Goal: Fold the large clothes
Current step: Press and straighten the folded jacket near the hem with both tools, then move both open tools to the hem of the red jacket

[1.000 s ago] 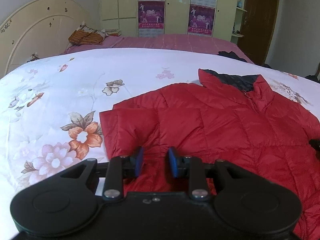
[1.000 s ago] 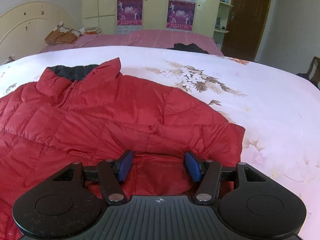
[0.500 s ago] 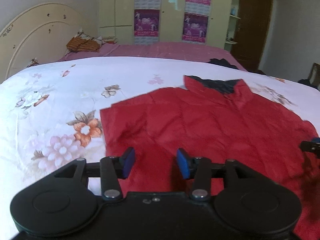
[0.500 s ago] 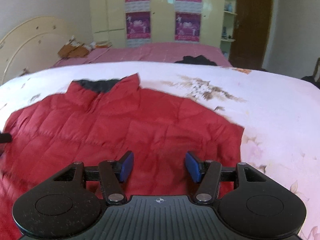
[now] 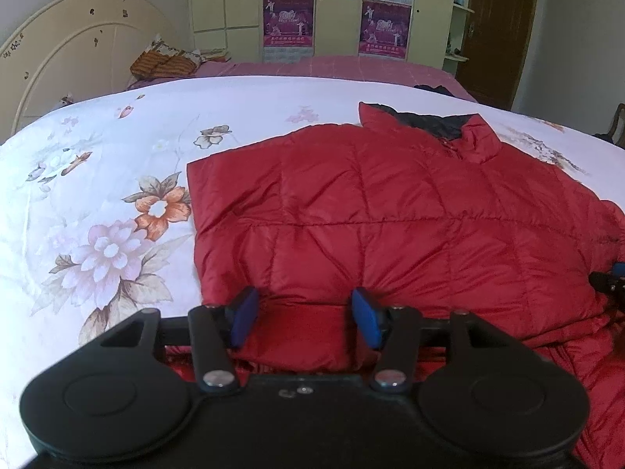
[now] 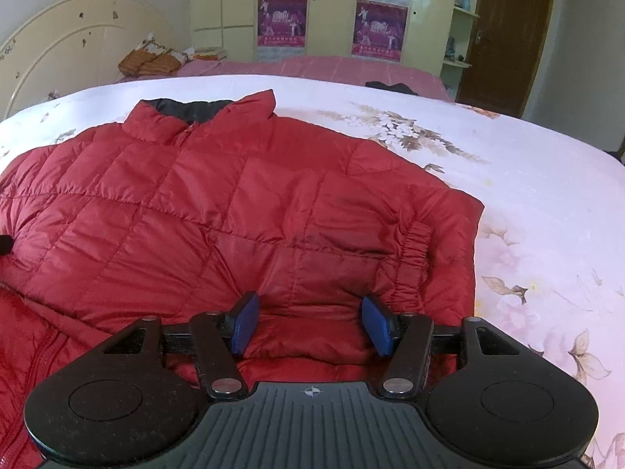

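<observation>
A red quilted down jacket point(image 5: 390, 211) with a black-lined collar lies on the floral bedspread point(image 5: 97, 179). Its sleeves are folded in over the body. My left gripper point(image 5: 306, 322) is open, its blue pads either side of the folded near edge on the jacket's left. My right gripper point(image 6: 312, 326) is open over the jacket point(image 6: 234, 203) on its right side, close to the elastic sleeve cuff point(image 6: 410, 258). Nothing is held. The right gripper's tip shows at the right edge of the left wrist view point(image 5: 611, 283).
The bedspread point(image 6: 547, 215) covers a large bed. A cream headboard point(image 5: 78, 58) stands at the left. A pink bed point(image 5: 332, 66) with a pile of brown cloth point(image 5: 164, 62) lies beyond. Wardrobes with posters and a dark door point(image 5: 496, 31) are at the back.
The left gripper's jaws have opened wider. Both grippers rose and pulled back, then came down again over the jacket's near edge. The jacket lies flat, with an elastic cuff now showing on its right.
</observation>
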`<action>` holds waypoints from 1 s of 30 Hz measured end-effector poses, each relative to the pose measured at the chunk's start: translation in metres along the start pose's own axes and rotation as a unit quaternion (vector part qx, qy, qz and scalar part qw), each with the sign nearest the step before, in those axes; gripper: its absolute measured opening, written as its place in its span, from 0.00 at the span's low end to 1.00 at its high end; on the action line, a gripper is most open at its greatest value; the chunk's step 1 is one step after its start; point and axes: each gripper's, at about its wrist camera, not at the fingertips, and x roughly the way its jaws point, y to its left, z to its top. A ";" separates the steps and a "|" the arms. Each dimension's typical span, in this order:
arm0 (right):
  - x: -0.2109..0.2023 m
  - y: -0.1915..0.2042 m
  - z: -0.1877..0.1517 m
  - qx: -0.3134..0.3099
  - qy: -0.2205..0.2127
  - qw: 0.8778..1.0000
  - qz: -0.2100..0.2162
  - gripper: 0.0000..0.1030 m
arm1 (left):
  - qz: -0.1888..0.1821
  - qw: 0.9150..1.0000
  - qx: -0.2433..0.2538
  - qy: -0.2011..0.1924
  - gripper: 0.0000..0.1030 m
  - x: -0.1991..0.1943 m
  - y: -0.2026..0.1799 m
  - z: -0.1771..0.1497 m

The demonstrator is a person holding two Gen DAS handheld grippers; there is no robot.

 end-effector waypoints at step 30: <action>-0.124 -0.001 -0.041 0.019 -0.043 0.998 0.041 0.91 | -0.021 1.000 0.003 -0.011 0.78 -0.102 -0.001 -0.029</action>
